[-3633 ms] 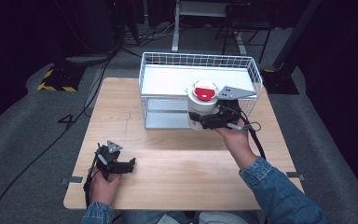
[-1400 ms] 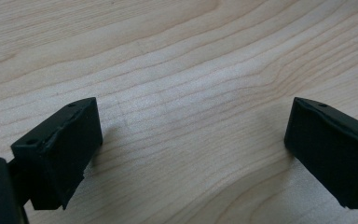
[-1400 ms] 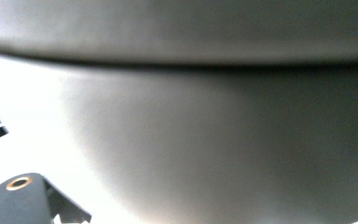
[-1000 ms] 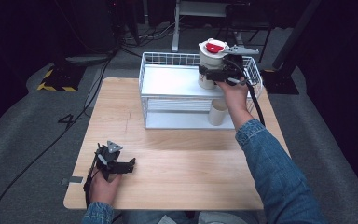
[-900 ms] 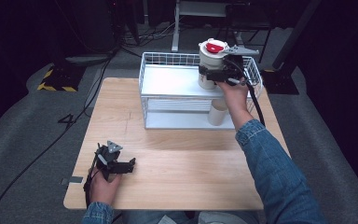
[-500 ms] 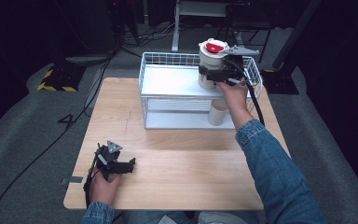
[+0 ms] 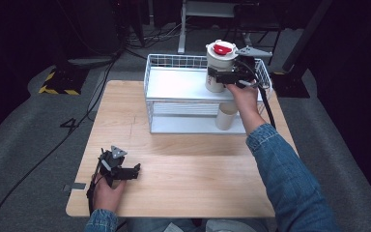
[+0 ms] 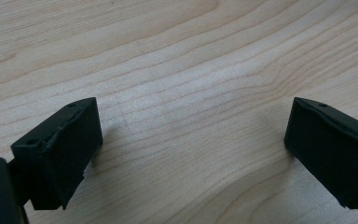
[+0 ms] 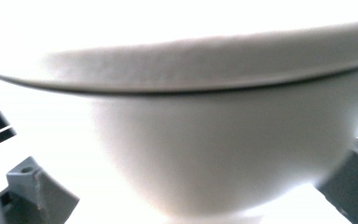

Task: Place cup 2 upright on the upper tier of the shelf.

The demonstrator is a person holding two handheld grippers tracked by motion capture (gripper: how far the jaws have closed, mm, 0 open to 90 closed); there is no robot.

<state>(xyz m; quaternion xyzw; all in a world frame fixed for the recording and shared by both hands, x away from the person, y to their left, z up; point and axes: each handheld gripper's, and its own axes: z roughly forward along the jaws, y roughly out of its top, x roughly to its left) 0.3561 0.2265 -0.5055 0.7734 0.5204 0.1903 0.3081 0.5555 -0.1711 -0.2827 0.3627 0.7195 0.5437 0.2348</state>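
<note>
Since the earliest frame, your right gripper (image 7: 218, 76) has carried the white cup (image 7: 218, 63) from the front of the wire rack (image 7: 160, 104) up to the rack's top shelf (image 7: 178, 83), at its far right corner. Within the last half second its jaws have been opening; they now stand wide, with the cup between them. The right gripper view shows the cup wall (image 9: 214, 154) very close and blurred, bulging between the jaws, and whether the pads touch it cannot be read from that view. Judge the cup as set down on the shelf, released or nearly so.

Your left gripper (image 7: 125, 171) has not shifted. It rests on the wooden table (image 7: 198, 169) with its jaws wide apart and nothing but bare wood (image 8: 191, 93) between them.

Handling, as a judgement: the cup looks like a light, stiff paper or thin plastic container with a red-centred lid (image 7: 223, 48). Its smooth, tapered wall can slide downward through the pads, and a hard squeeze can dent it. Take hold across the upper body, just below the lid rim, where the wall is widest and stiffest. Keep it upright, since its contents are hidden.

Count:
- Lidded white cups: one, between the right jaws.
- Plain open cups (image 7: 226, 116): one, on the lower shelf, below the right jaws and toward your wrist.
- Wire racks: one, with two shelves.
- Grippers: two.
</note>
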